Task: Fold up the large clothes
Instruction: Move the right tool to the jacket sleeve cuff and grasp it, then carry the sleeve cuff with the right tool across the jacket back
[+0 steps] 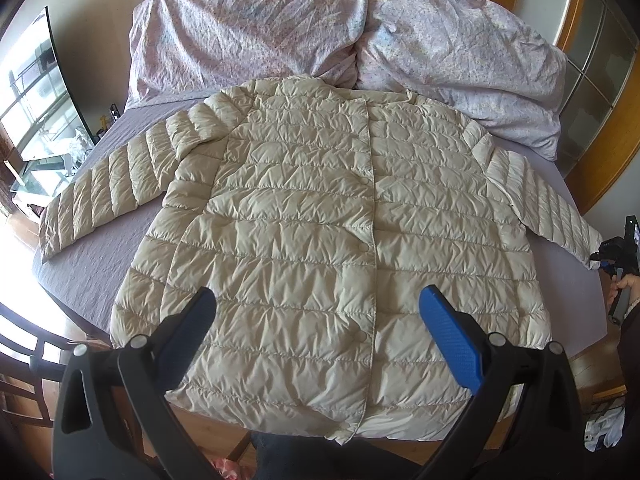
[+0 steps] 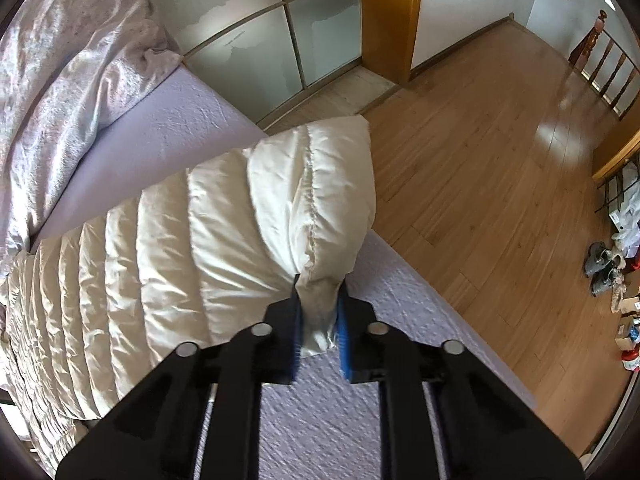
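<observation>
Right fingers (image 2: 320,312) tight on jacket (image 1: 320,220) cuff (image 2: 320,300); left fingers (image 1: 320,316) apart.

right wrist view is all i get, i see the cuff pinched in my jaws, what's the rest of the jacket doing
Observer: The jacket lies flat on the bed, front up and snapped closed, collar toward the crumpled duvet.
Operator: other sleeve folded yet
Observer: No. The far sleeve is stretched out straight to the side, flat on the sheet.
Operator: left gripper got anything
Observer: Nothing. The left gripper hovers open above the hem, jaws wide apart and clear of the fabric.
Operator: my grip ok from there
Observer: The right gripper shows only at the frame's edge, at the sleeve's end; too small to judge.
</observation>
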{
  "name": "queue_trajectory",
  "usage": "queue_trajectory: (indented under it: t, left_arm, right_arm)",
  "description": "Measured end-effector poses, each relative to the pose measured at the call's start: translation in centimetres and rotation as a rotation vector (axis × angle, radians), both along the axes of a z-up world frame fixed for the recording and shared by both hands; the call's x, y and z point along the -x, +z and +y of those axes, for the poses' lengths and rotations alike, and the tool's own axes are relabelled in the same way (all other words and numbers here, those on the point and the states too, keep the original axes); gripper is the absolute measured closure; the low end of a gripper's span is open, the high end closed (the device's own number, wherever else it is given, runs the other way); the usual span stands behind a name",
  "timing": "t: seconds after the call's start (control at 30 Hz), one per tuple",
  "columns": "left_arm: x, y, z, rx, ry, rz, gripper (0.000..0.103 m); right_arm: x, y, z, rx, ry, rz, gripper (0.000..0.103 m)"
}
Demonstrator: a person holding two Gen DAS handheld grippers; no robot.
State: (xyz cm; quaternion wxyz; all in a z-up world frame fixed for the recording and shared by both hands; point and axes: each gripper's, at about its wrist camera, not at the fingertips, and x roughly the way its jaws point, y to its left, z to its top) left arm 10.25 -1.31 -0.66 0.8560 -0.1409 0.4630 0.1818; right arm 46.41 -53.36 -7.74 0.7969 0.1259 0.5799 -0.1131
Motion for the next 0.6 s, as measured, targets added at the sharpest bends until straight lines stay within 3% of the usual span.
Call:
queue_trajectory:
  t: [0.2, 0.33, 0.47, 0.6]
  left_arm:
    - [0.1, -0.4, 2.4, 0.008, 0.030, 0.006, 0.002]
    - [-0.5, -0.5, 4.6, 0.006, 0.027, 0.003, 0.002]
    - [-1.5, -0.4, 6.3, -0.023, 0.017, 0.000, 0.002]
    - [-2.4, -0.4, 9.0, -0.003, 0.021, -0.008, 0.002]
  right_arm:
    - [0.2, 2.2, 1.7, -0.009, -0.006, -0.065, 0.093]
    - [-0.2, 4.7, 5.1, -0.032, 0.039, -0.124, 0.093]
    - [-0.4, 7.2, 10.3, -0.078, 0.121, -0.176, 0.093]
    - [-0.4, 9.0, 18.7, -0.125, 0.255, -0.191, 0.093]
